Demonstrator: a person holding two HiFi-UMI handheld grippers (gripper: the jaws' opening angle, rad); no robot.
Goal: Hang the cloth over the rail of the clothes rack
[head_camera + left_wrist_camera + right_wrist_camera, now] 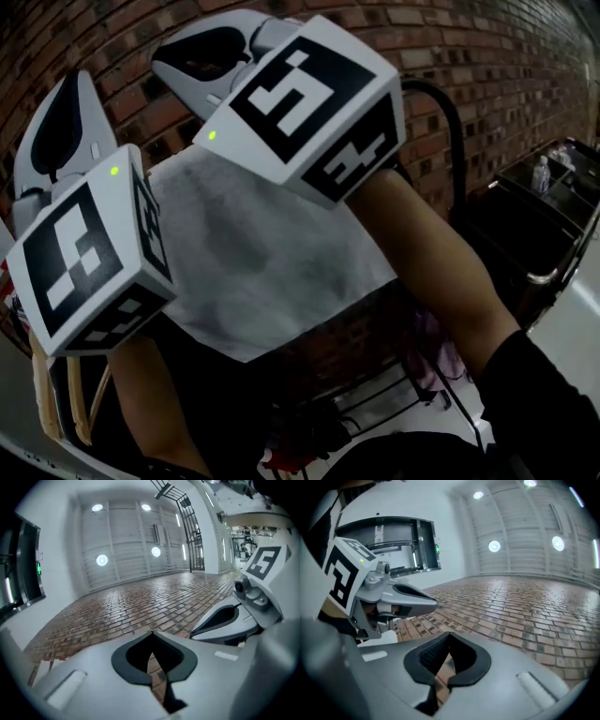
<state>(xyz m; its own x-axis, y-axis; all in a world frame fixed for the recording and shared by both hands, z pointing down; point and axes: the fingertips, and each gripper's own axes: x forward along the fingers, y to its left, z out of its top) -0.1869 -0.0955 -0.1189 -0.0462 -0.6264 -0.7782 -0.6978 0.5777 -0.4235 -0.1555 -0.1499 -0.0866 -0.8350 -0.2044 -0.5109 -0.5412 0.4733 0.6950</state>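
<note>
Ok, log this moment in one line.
left tool: shut, empty | right tool: shut, empty | cloth: hanging before brick wall, in neither tool

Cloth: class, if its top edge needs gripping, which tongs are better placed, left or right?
Right, probably. The left tongs and right tongs are both shut, empty. In the head view the right sits above the cloth's top middle, the left beside its left edge.

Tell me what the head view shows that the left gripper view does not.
Only the head view shows the white cloth hanging down, a bare forearm and a black rack tube. Only the left gripper view shows round lights on a white panelled surface, and the left gripper with its jaws together, nothing between them. Both show the brick wall and the right gripper.
</note>
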